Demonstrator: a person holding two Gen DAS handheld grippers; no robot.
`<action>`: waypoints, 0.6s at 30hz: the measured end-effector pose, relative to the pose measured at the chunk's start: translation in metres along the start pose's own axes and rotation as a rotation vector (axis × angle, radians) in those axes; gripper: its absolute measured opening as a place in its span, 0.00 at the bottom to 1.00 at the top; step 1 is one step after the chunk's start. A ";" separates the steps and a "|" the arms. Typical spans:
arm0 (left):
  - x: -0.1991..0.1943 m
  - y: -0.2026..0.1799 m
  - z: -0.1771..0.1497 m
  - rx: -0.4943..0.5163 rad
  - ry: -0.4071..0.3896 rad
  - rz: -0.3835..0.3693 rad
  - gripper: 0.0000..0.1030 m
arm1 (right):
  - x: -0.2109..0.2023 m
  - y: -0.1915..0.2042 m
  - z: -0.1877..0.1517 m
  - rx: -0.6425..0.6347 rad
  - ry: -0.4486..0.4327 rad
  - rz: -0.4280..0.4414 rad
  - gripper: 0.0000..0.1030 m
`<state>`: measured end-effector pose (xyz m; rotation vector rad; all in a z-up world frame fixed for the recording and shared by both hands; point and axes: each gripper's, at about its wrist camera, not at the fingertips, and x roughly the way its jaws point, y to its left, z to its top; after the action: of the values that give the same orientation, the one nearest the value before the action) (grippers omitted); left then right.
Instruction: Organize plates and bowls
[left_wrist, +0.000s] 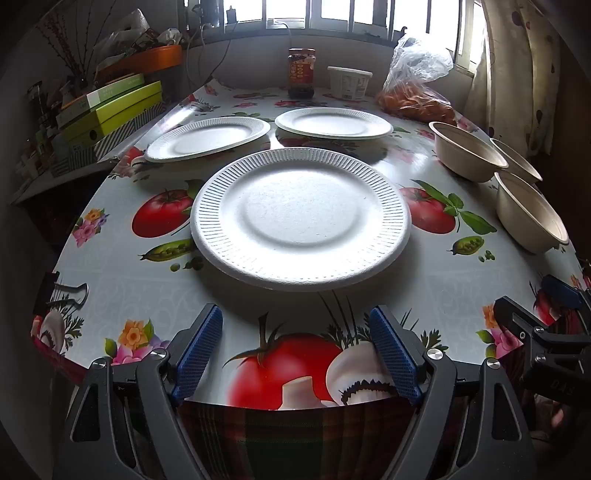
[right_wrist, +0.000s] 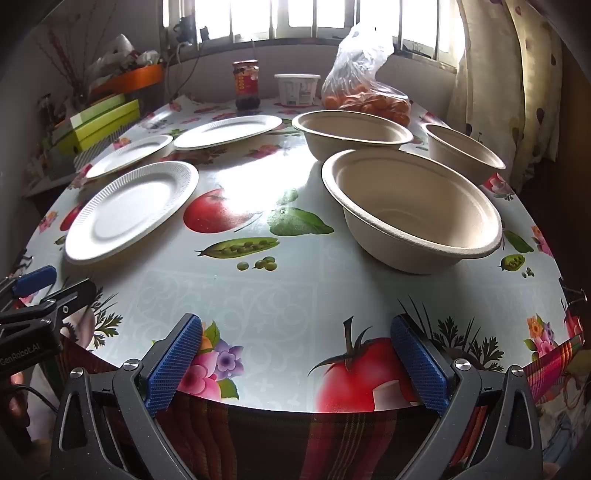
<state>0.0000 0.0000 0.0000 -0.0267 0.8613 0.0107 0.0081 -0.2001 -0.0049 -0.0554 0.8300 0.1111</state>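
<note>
Three white ribbed paper plates lie apart on the table: a near plate, a far left plate and a far right plate. Three beige paper bowls stand upright to the right: the near bowl, a far bowl and a rightmost bowl. My left gripper hangs open above the front edge, short of the near plate. My right gripper is open too, short of the near bowl. Nothing lies between either pair of fingers.
The table has a glossy cloth printed with vegetables. At the back stand a dark jar, a white tub and a plastic bag of oranges. Green boxes stack on the left. A binder clip grips the left edge.
</note>
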 end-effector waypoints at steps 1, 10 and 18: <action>0.000 0.000 0.000 0.000 0.001 0.000 0.80 | 0.000 0.000 0.000 0.000 -0.001 0.000 1.00; 0.000 0.001 -0.001 -0.002 -0.008 -0.002 0.80 | -0.001 0.001 0.000 -0.001 -0.009 -0.001 1.00; 0.001 0.002 -0.001 0.000 -0.003 0.003 0.80 | -0.001 0.000 -0.001 0.001 -0.014 -0.002 1.00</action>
<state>-0.0002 0.0020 -0.0011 -0.0255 0.8580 0.0137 0.0065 -0.1999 -0.0049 -0.0550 0.8164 0.1092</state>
